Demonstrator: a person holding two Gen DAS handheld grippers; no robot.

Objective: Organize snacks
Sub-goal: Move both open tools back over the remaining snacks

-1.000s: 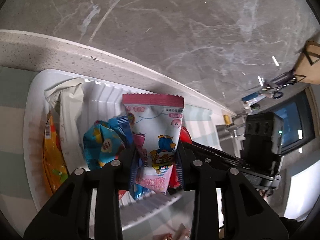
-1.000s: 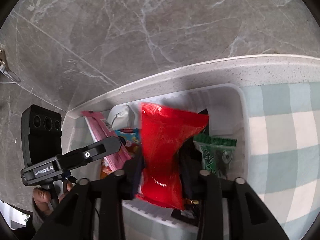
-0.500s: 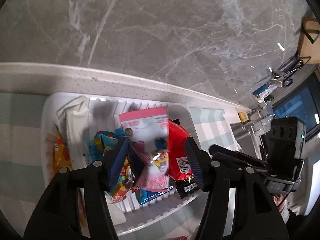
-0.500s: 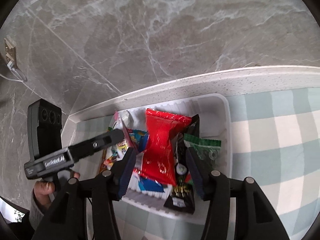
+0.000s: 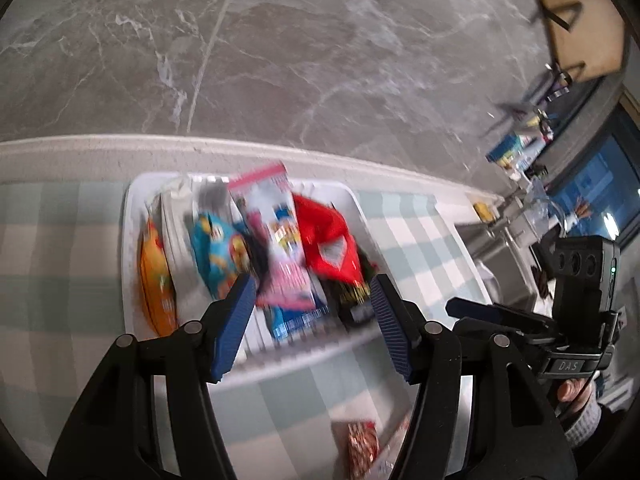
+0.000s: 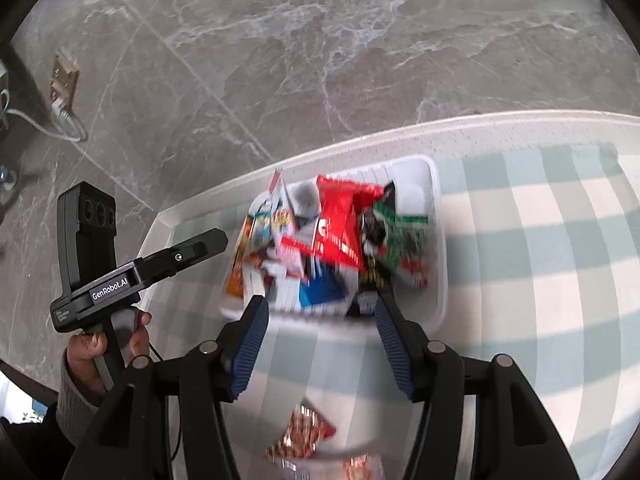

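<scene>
A white tray (image 5: 132, 240) on the checked cloth holds several snack packets. The pink packet (image 5: 280, 248) and the red packet (image 5: 328, 244) stand in it among blue and orange ones. My left gripper (image 5: 314, 320) is open and empty, pulled back over the tray's near rim. My right gripper (image 6: 320, 340) is open and empty, back from the same tray (image 6: 438, 248), where the red packet (image 6: 340, 224) and a green packet (image 6: 408, 236) lie. A small red snack (image 6: 308, 432) lies on the cloth near me, also in the left wrist view (image 5: 360, 444).
A grey marble wall rises behind the white counter ledge (image 5: 80, 148). The other hand-held gripper shows at the right of the left wrist view (image 5: 560, 340) and at the left of the right wrist view (image 6: 120, 280). A sink area (image 5: 496, 248) lies far right.
Both grippers opened, let go of the pink and red packets into the tray, and drew back toward me.
</scene>
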